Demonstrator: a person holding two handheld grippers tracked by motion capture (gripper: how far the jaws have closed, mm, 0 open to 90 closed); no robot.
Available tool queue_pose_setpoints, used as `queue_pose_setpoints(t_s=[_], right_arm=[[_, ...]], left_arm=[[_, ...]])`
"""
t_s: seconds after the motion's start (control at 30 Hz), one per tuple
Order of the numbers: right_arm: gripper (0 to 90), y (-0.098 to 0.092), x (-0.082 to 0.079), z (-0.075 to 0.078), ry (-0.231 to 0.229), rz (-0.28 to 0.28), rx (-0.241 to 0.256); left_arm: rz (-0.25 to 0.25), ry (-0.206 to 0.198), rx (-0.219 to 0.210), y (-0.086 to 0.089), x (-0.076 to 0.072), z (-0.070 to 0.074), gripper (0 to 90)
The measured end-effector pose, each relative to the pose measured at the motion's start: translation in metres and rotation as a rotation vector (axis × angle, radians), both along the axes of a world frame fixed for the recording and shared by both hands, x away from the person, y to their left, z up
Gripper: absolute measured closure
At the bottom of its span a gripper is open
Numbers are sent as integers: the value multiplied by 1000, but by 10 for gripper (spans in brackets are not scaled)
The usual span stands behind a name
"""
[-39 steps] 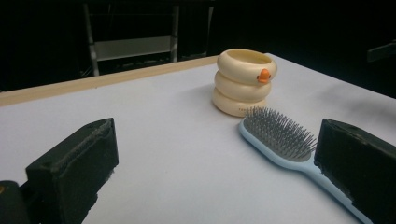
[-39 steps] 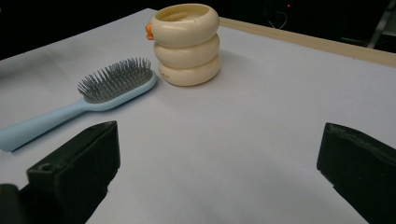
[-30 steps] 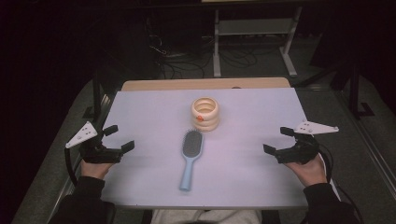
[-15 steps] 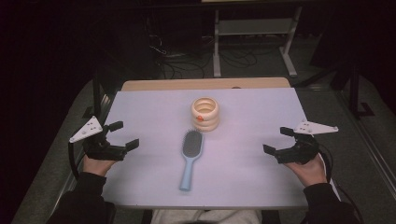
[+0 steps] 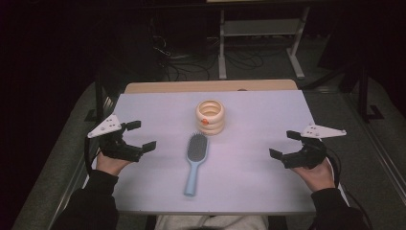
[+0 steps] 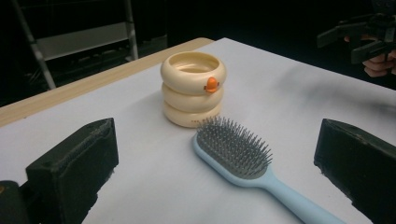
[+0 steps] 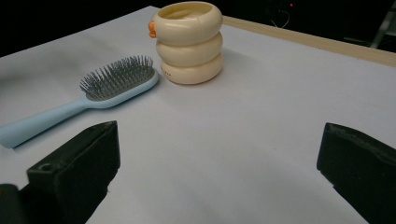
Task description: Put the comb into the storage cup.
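Hairbrush (image 5: 195, 161) lies just before ringed holder (image 5: 210, 117).

Readable text: none.
Cream ring-shaped holder (image 7: 189, 42): a faint line of small marks low on its bottom ring, too small to read.
Hairbrush (image 5: 195, 160) in front of the holder: no lettering or brand visible.
Table cover (image 5: 268, 120) under the holder: plain, unmarked.
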State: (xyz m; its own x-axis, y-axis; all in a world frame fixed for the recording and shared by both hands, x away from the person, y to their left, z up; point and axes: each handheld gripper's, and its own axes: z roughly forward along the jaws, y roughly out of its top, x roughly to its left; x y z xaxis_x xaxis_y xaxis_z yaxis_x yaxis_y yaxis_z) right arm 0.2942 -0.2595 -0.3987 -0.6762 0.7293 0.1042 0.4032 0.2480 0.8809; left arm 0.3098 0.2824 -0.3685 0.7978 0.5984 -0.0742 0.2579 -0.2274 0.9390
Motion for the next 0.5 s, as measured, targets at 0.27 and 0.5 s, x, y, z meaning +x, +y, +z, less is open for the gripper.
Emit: queue_pose_setpoints(t_s=[0.27,0.5], right_arm=[[0,0,0,0,0,4,-1],[0,0,0,0,-3,1,-5]], left_arm=[[-37,15,10,-12,5,2,0],[-57,20,9,-18,7,3,0]])
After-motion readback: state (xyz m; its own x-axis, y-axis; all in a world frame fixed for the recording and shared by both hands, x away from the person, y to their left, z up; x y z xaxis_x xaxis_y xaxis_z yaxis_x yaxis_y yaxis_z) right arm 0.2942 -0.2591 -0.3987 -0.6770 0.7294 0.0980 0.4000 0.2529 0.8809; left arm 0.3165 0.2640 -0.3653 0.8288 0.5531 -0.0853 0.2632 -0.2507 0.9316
